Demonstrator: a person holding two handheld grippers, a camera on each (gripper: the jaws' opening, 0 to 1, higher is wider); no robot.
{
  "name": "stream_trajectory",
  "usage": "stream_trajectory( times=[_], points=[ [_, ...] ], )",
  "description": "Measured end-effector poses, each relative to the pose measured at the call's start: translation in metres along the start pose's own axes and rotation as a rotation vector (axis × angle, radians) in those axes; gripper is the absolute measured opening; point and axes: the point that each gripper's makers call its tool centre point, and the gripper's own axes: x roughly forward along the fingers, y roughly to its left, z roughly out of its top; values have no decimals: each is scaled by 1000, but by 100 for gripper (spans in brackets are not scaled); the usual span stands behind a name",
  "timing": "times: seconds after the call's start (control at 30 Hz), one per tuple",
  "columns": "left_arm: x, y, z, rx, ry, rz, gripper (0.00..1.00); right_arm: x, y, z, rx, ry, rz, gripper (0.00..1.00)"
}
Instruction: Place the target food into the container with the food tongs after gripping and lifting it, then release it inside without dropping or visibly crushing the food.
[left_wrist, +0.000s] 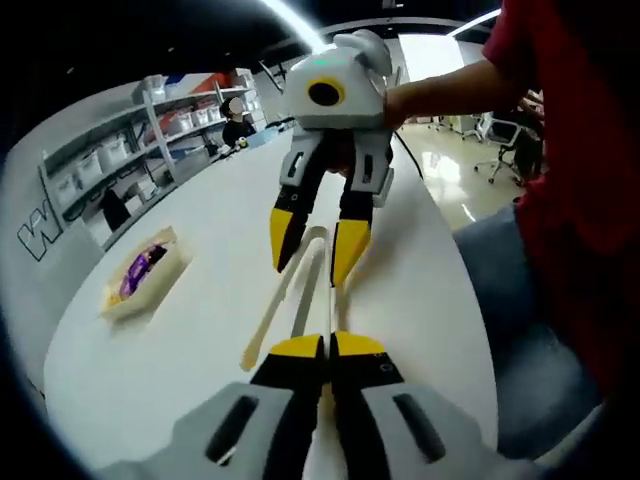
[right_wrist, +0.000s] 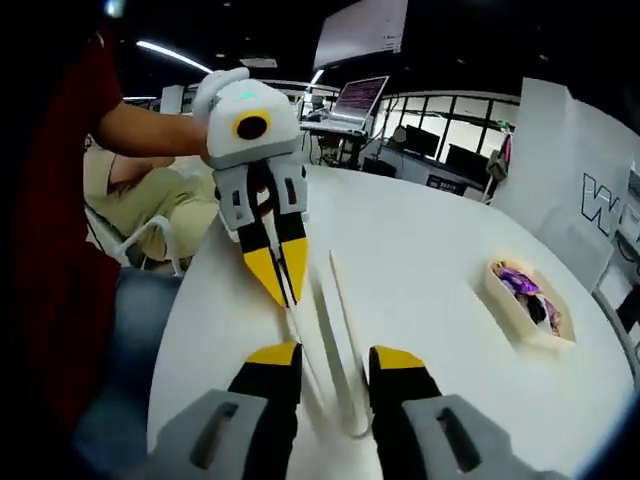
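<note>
The work was at its opening step: getting hold of the food tongs (left_wrist: 290, 300), which lay flat on the white desk (left_wrist: 180, 350), with no food lifted yet. In the left gripper view the left gripper (left_wrist: 328, 347) rose from the bottom centre with its yellow-tipped jaws clenched together, seemingly pinching one end of the tongs, though the contact itself was hard to make out. The right gripper (left_wrist: 312, 245) hung just above centre with its jaws released and spread over the tongs' two arms. The tongs ran lengthwise from the bottom centre up toward the middle of the frame, pointing roughly at the far gripper. In the right gripper view the right gripper (right_wrist: 335, 358) stood open at the bottom, the pale arms of the tongs (right_wrist: 335, 330) running between its jaws and up to the left gripper (right_wrist: 280, 275) at upper left of centre. The container (right_wrist: 527, 303) sat well apart at the right of that frame, with purple food (right_wrist: 520, 282) already in it; in the left gripper view the container (left_wrist: 145, 275) lay at middle left. Next, I judged, the right gripper would need to close gently across both arms so the tongs could be raised.
</note>
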Motion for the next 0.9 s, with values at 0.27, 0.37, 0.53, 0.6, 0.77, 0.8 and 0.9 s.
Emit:
stream_trajectory(
  times=[0.27, 0.37, 0.53, 0.6, 0.77, 0.8, 0.9],
  points=[
    [-2, 5, 0, -17, -15, 7, 2, -11, -8, -16, 4, 23, -37, 16],
    [-2, 5, 1, -16, -23, 8, 2, -15, -11, -16, 35, 9, -53, 15],
    [0, 13, 4, -24, -38, 8, 2, -18, -19, -15, 63, -10, -78, 15],
    [1, 16, 5, -34, -47, 8, 2, -19, -23, -15, 70, -12, -82, 15],
    [6, 24, 7, -58, -55, 12, 2, -20, -32, -14, 88, -17, -102, 15],
    [6, 25, 7, -59, -56, 13, 2, -20, -35, -15, 92, -18, -108, 15],
    [10, 31, 6, -73, -53, 17, 2, -18, -42, -17, 112, -12, -123, 16]
  ],
)
